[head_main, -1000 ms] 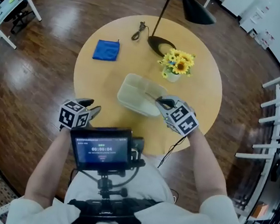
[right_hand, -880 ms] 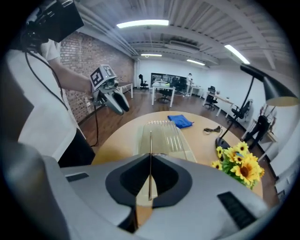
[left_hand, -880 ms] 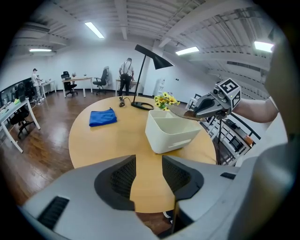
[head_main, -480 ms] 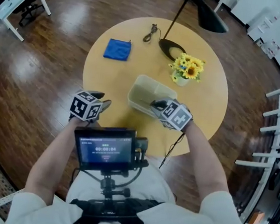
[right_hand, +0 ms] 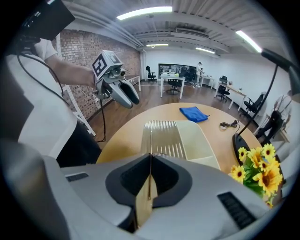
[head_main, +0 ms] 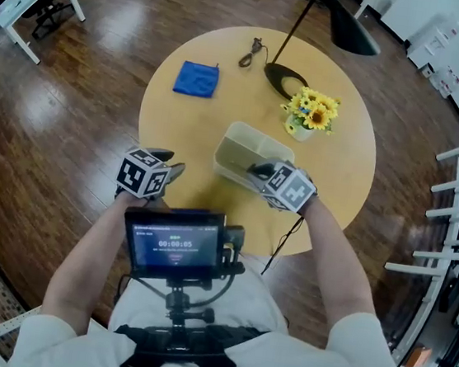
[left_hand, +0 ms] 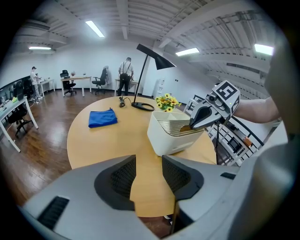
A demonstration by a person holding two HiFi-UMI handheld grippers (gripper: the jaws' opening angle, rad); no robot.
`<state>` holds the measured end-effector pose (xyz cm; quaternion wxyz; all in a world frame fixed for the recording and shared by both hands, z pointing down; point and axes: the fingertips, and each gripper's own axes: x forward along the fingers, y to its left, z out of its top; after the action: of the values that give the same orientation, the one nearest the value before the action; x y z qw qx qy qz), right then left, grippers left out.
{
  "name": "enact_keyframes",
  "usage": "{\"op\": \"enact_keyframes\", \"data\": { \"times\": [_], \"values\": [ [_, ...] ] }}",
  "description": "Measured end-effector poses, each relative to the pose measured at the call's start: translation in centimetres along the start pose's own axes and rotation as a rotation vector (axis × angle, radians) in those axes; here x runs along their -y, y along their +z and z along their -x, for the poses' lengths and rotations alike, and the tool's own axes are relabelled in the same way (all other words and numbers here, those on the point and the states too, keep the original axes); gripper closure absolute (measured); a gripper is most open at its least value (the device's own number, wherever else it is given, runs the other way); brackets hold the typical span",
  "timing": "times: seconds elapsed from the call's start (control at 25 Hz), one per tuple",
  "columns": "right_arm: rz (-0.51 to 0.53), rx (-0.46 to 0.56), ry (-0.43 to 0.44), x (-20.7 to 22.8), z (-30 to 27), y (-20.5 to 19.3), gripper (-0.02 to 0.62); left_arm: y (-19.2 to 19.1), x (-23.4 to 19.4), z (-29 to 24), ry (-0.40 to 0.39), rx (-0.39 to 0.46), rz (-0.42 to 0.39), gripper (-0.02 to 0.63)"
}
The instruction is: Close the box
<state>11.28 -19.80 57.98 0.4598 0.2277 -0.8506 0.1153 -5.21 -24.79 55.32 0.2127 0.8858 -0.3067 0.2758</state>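
A cream plastic box (head_main: 241,143) stands in the middle of the round wooden table (head_main: 179,122). My right gripper (head_main: 257,171) is shut on the near edge of a clear ribbed lid (right_hand: 163,137), which lies low over one side of the box (right_hand: 200,140); the other side shows its open inside. From the left gripper view, the lid (left_hand: 174,126) rests across the rim of the box (left_hand: 169,140), with the right gripper (left_hand: 198,123) clamped on it. My left gripper (head_main: 169,171) hangs open by the table's near left edge, apart from the box, holding nothing.
A blue cloth (head_main: 197,79) lies at the far left of the table. A vase of sunflowers (head_main: 309,113) stands just behind the box, beside a black lamp base (head_main: 285,81) and a cable (head_main: 250,52). A chest-mounted screen (head_main: 174,242) blocks the near table edge.
The right gripper has lowered the lid from above the box down onto its rim. The left gripper has hardly moved.
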Motion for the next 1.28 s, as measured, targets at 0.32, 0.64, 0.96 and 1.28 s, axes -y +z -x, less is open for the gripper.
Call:
{"op": "enact_keyframes", "data": {
  "times": [0.32, 0.64, 0.96, 1.28],
  "values": [
    [0.024, -0.011, -0.021, -0.1, 0.2, 0.3, 0.584, -0.1, 0.4, -0.1, -0.017, 0.005, -0.003, 0.426],
    [0.009, -0.015, -0.04, 0.2, -0.1, -0.3, 0.584, -0.2, 0.5, -0.2, -0.019, 0.005, -0.005, 0.426],
    [0.002, -0.023, -0.042, 0.2, -0.6, 0.4, 0.584, -0.4, -0.4, 0.4, -0.022, 0.003, -0.004, 0.426],
    [-0.022, 0.0, -0.052, 0.1, -0.2, 0.7, 0.57, -0.8, -0.3, 0.8, -0.035, -0.003, -0.011, 0.427]
  ]
}}
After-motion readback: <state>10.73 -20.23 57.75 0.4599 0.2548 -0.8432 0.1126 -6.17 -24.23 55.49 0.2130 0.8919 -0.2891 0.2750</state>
